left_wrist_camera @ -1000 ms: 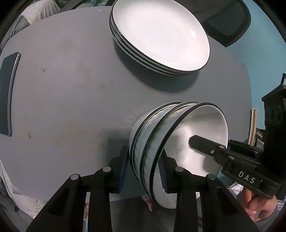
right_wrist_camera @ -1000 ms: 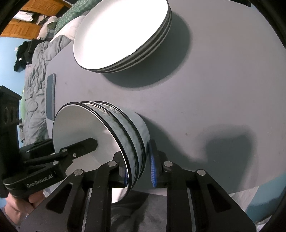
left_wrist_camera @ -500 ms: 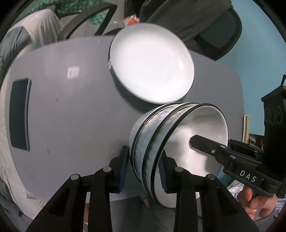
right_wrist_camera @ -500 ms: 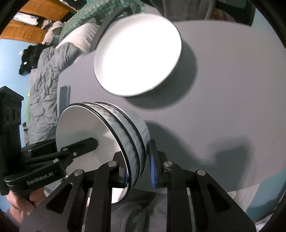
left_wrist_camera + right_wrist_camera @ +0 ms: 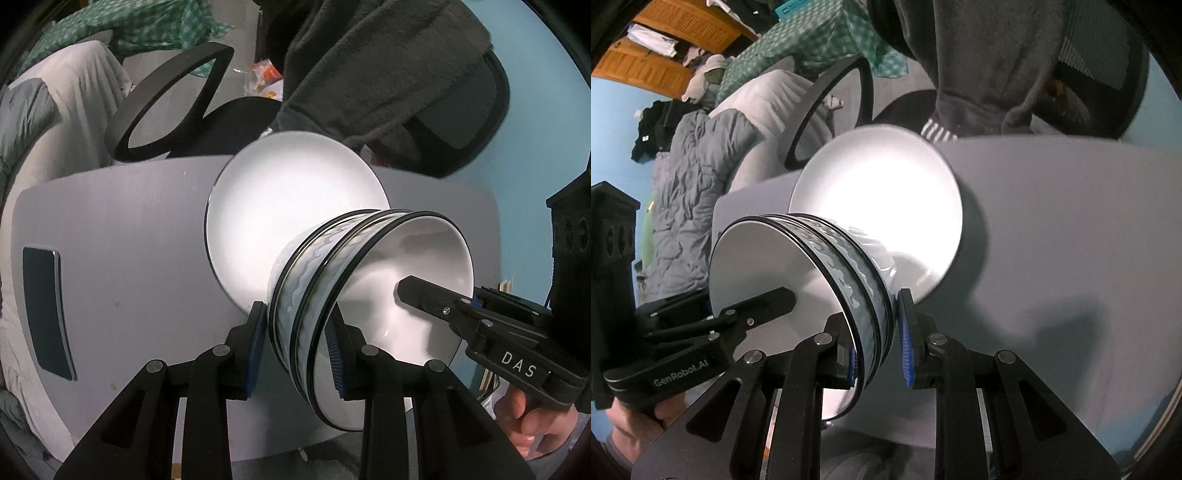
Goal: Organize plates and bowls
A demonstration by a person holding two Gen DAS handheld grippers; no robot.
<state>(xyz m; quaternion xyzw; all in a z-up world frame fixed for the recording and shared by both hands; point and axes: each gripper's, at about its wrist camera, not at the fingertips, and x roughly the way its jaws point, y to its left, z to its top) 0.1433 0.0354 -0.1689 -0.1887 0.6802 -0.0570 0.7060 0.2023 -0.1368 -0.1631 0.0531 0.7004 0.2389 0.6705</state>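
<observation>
A nested stack of white bowls point(image 5: 373, 295) with black rims and a blue wave pattern hangs above the grey table point(image 5: 122, 240), held between both grippers. My left gripper point(image 5: 295, 350) is shut on one side of the stack's rims. On the opposite side my right gripper point(image 5: 879, 350) is shut on the same bowl stack point(image 5: 798, 273). A stack of white plates point(image 5: 291, 206) lies on the table behind the bowls, and the bowls overlap its near edge in both views; the plates point(image 5: 882, 199) look bright.
A dark phone point(image 5: 46, 310) lies near the table's left edge. A black office chair point(image 5: 177, 99) draped with a dark fleece garment point(image 5: 376, 70) stands behind the table. Bedding and clothes point(image 5: 690, 177) lie at the left. A hand point(image 5: 532, 424) grips the right gripper's handle.
Both grippers have lifted the bowl stack and carried it toward the plates. The table looks smaller and farther below; the chair and garment have come into view.
</observation>
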